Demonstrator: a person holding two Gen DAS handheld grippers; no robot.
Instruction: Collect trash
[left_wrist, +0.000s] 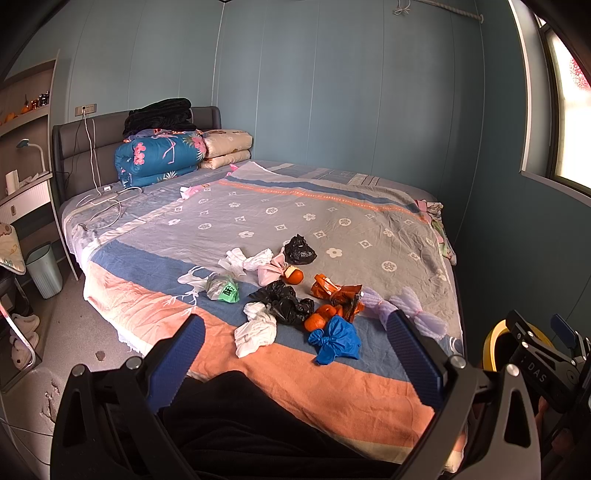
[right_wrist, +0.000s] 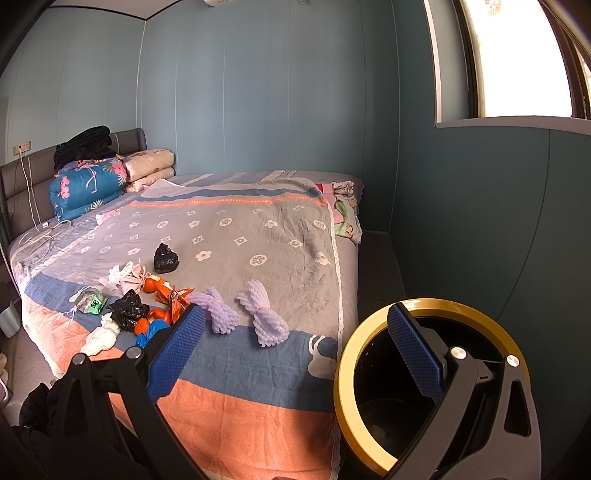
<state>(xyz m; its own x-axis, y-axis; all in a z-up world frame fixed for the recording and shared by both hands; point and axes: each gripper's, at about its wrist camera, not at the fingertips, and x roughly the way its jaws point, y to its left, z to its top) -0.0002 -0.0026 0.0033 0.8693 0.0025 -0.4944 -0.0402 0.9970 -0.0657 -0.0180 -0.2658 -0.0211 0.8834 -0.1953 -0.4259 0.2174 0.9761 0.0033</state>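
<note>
Both grippers hover above the near foot of the bed (left_wrist: 280, 387). Left gripper (left_wrist: 295, 347): jaws spread wide, nothing between them. Right gripper (right_wrist: 295, 343): same, wide apart and empty.

Yellow-rimmed bin (right_wrist: 343, 387) stands on the floor at the bed's near corner, directly under the right gripper; interior looks dark, contents cannot be made out.

Trash lies in a cluster on the bedspread, mid-bed toward the near edge:
- blue bag (left_wrist: 334, 341) and white crumpled tissue (left_wrist: 256, 330) nearest;
- black bag (left_wrist: 286, 301), orange peels (left_wrist: 317, 319), orange wrapper (left_wrist: 336, 291) touching or overlapping;
- two lilac foam nets (right_wrist: 243, 314) to the right, slightly apart;
- green-labelled packet (left_wrist: 223, 290), pink knotted bag (left_wrist: 271, 271), second black bag (left_wrist: 301, 251) further back.

Risks, as judged:
- Pieces overlap, so a pinch on one may drag a neighbour off the bed.
- Soft bedspread may bunch into the jaws along with thin plastic.
- Peels are small and loose; likely to slip in transit to the bin.
- Charger cable (left_wrist: 107, 206) near the headboard is not trash.
</note>
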